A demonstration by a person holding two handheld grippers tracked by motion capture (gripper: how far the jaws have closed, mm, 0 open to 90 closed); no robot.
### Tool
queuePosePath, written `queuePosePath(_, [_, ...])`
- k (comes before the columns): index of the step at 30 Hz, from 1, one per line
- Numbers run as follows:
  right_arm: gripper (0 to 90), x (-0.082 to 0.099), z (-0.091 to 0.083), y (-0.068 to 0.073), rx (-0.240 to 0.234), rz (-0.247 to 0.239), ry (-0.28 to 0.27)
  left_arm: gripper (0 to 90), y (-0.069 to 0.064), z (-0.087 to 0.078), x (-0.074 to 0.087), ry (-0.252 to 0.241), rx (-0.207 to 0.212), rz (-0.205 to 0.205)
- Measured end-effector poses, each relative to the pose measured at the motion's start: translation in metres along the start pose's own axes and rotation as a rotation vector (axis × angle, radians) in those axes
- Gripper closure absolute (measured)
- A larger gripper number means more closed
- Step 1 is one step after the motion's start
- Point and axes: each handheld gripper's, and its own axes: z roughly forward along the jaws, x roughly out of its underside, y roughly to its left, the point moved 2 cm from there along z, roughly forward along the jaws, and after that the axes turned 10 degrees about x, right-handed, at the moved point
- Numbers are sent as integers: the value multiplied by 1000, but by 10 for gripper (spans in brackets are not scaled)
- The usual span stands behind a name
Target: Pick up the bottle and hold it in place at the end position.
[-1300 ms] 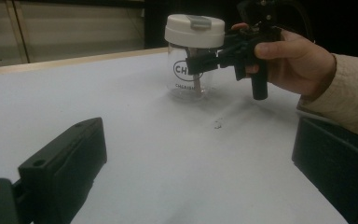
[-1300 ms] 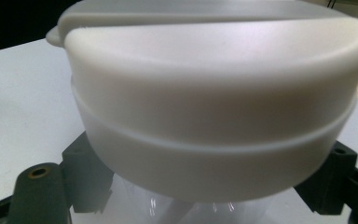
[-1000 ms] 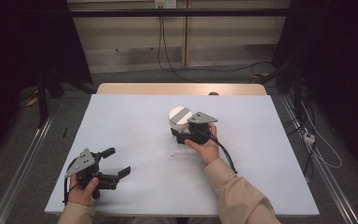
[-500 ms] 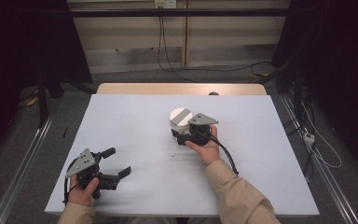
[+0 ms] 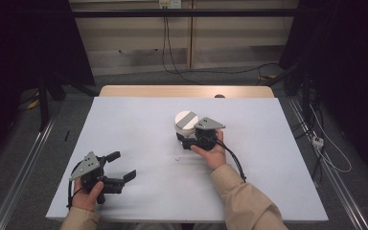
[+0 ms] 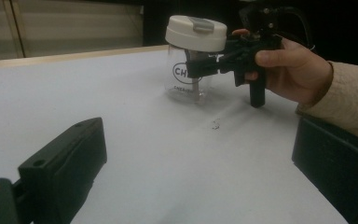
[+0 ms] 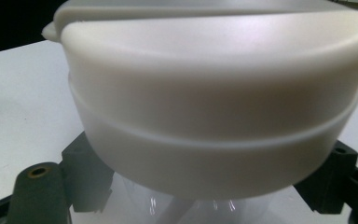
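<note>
My right gripper [image 5: 188, 139] is pinching a clear cup [image 6: 186, 81] just under its white lid [image 6: 196, 31]. The two black jaws squeeze the cup from both sides, so it stands straight up and cannot tip. I think I hold it below the lid because the lid sticks out and would stop the cup from slipping down. The cup sits on the white table [image 5: 268, 158], right in front of my right gripper. It looks like the bottom touches the table, but I can't be sure.

My left gripper [image 5: 122, 167] is well away from the cup, off to the side and nearer to me. Its jaws are spread wide with nothing between them. I think it waits there, ready to help, maybe with the lid.
</note>
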Motion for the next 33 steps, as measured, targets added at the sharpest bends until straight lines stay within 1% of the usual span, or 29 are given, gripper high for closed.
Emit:
queuePosePath(3, [190,1,0,0,3,-1,-4,27,0,1,-1,-1,-1,6])
queuePosePath(7, [190,1,0,0,3,0,-3,27,1,4,-3,-3,-9,2])
queuePosePath(9, [190,1,0,0,2,-1,-3,27,1,7,-3,-2,4,-6])
queuePosePath(16, [190,1,0,0,1,2,-1,27,0,13,-6,2,9,8])
queuePosePath(18, [190,1,0,0,0,2,0,27,0,15,-6,2,8,-1])
queuePosePath(23, [190,1,0,0,2,1,1,27,1,18,-11,-6,1,0])
queuePosePath(25, [190,1,0,0,3,0,2,26,1,21,-15,-7,-2,-8])
queuePosePath(30, [190,1,0,0,2,0,2,26,4,29,-19,16,-18,-17])
queuePosePath(33, [190,1,0,0,3,-1,3,26,5,33,-21,21,-10,-23])
